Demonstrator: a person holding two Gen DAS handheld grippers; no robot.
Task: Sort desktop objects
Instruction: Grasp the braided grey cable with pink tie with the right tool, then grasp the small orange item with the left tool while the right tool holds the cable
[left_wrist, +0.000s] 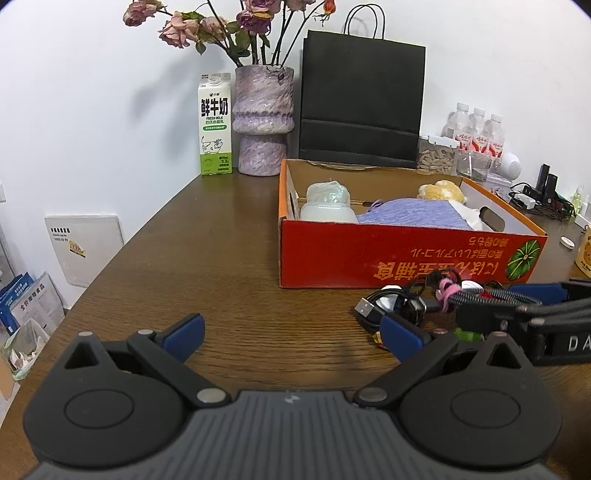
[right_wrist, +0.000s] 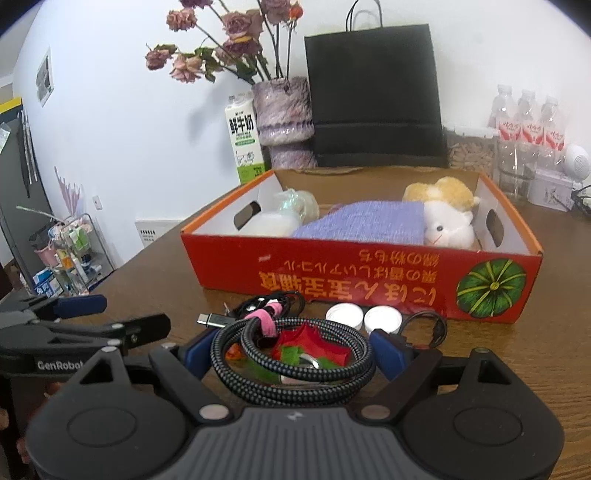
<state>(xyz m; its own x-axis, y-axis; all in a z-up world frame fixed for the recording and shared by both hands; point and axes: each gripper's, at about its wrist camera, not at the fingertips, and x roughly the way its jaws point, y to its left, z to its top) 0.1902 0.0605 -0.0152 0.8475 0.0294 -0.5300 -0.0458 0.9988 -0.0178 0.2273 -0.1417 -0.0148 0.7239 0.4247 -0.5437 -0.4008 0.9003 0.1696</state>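
The left wrist view sits low over the brown table (left_wrist: 229, 258) and looks forward and a bit down along its own gripper (left_wrist: 291, 334), which fills the bottom of the frame. The red box (left_wrist: 406, 254) is at middle right, fairly near. The right gripper (left_wrist: 476, 310) pokes in from the right edge.

The right wrist view also looks forward and a bit down, but it sits closer to the red box (right_wrist: 362, 273), which fills the middle. The cable (right_wrist: 295, 354) is very near, at bottom middle. The left gripper (right_wrist: 122, 315) shows at lower left.

Both views share the box, the bag (left_wrist: 362, 99), the vase (left_wrist: 263, 118) and the milk (left_wrist: 215, 125) at the back wall.
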